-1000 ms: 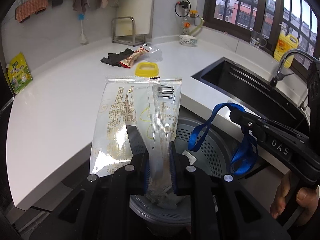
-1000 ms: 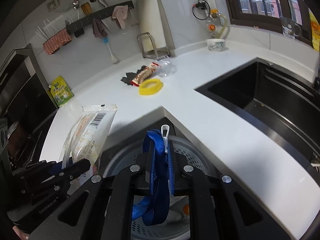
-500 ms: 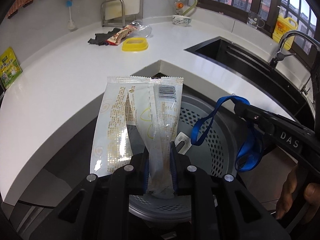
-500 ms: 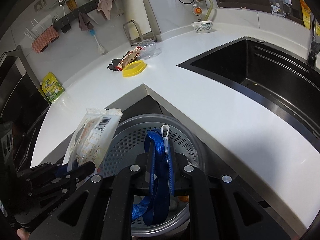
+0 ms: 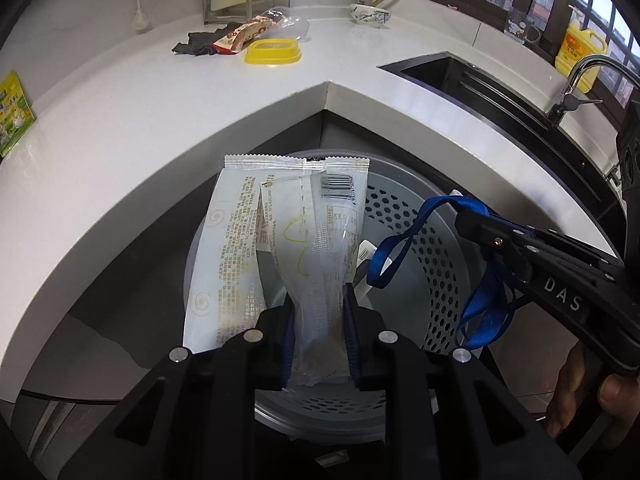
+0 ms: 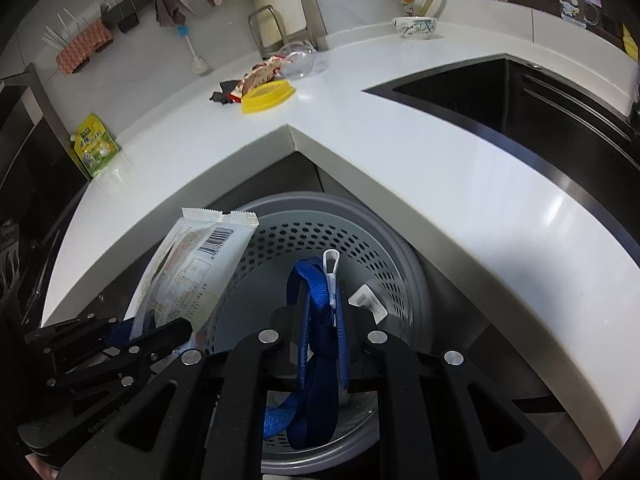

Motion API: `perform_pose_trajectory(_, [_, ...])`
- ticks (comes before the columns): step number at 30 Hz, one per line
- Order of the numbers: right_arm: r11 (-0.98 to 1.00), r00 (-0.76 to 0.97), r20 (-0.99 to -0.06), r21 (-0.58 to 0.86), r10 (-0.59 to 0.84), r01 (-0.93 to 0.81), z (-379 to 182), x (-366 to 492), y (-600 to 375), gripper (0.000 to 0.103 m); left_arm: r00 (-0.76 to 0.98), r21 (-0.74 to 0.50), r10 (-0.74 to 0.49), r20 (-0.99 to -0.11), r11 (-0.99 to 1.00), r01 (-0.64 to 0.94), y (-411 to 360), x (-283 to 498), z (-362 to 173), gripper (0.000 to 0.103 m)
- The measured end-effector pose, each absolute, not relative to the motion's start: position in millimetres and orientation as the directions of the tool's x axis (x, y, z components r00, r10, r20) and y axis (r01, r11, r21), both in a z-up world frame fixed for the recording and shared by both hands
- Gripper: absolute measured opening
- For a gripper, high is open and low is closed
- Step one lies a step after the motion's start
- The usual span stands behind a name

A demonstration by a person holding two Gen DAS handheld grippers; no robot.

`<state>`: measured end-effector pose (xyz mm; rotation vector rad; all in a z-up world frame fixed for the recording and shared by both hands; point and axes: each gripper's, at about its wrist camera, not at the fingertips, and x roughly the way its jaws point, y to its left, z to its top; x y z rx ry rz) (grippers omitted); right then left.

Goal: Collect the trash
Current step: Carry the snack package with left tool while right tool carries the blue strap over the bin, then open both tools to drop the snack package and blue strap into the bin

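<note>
Left tool opening around crinkly clear wrapper — right tool pinches woven blue strap.

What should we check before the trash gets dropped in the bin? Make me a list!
1. Wrapper between the left gripper pads, jaws opening: ok.
2. Wrapper over the bin: ok.
3. Blue strap clamped in the right gripper: ok.
4. Strap over the bin: ok.
5. Room left in the bin: ok, only a small tag shows inside.
6. More trash waiting on the counter, by the yellow lid: not ok.
</note>
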<state>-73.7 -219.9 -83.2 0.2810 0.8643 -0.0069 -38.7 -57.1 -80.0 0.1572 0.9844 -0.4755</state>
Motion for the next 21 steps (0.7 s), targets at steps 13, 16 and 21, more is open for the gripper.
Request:
perform_pose_trajectory(13, [0.964,0.625,-0.776,0.223,0.084,0.147,-93.3,-70.0,-221.4,0.045,0.472,-0.072,-0.298,-0.83,0.896,0.438,-52.8,-38.6,-78.8,0.046])
perform_pose_trajectory(16, [0.967,0.635,-0.769,0.208,0.069,0.147,-90.3,-71.2,-220.0,0.051,0.49,-0.07,-0.295,-0.82,0.902,0.426,-49.8,-39.1,-75.9,0.064])
perform_pose_trajectory(21, [0.968,0.632,-0.772,0.203,0.066,0.147,-90.1,-71.3,-220.1,0.051,0.489,-0.07,-0.29,-0.823,0.905,0.419,-48.1,-37.0,-75.9,0.064])
